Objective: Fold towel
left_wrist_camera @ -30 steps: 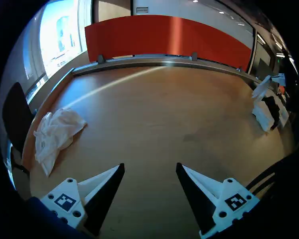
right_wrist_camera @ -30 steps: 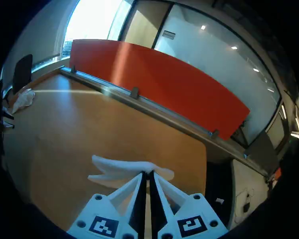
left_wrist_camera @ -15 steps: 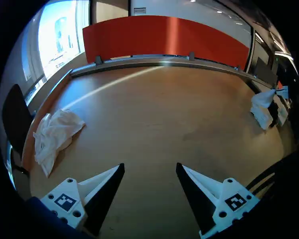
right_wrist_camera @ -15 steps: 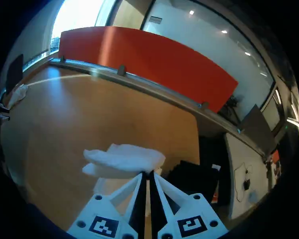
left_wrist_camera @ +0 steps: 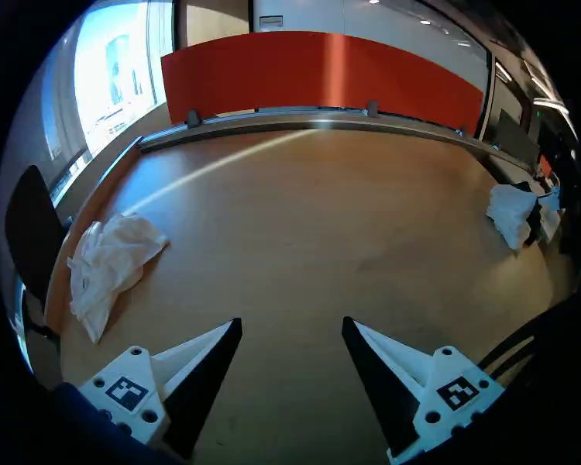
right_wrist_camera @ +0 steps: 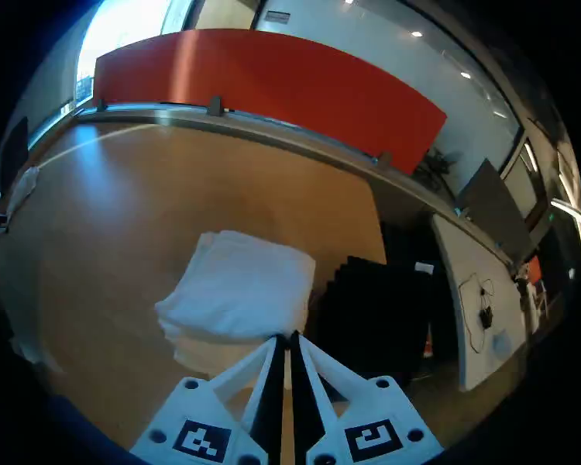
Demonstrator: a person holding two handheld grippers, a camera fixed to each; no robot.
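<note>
The right gripper [right_wrist_camera: 285,337] has its 2 fingers pinched almost together on the near edge of a folded white towel [right_wrist_camera: 240,291] at the wooden table's [right_wrist_camera: 135,201] right end. The left gripper [left_wrist_camera: 290,322] is spread wide, holding nothing, above the table; a crumpled white towel [left_wrist_camera: 108,263] lies near the table's left edge.

A red divider panel [left_wrist_camera: 321,74] stands along the far edge of the wooden counter [left_wrist_camera: 306,225], with a metal rail [left_wrist_camera: 290,118] at its foot. A black chair [left_wrist_camera: 31,225] sits at the counter's left end, and a bright window [left_wrist_camera: 116,77] lies beyond that end.
</note>
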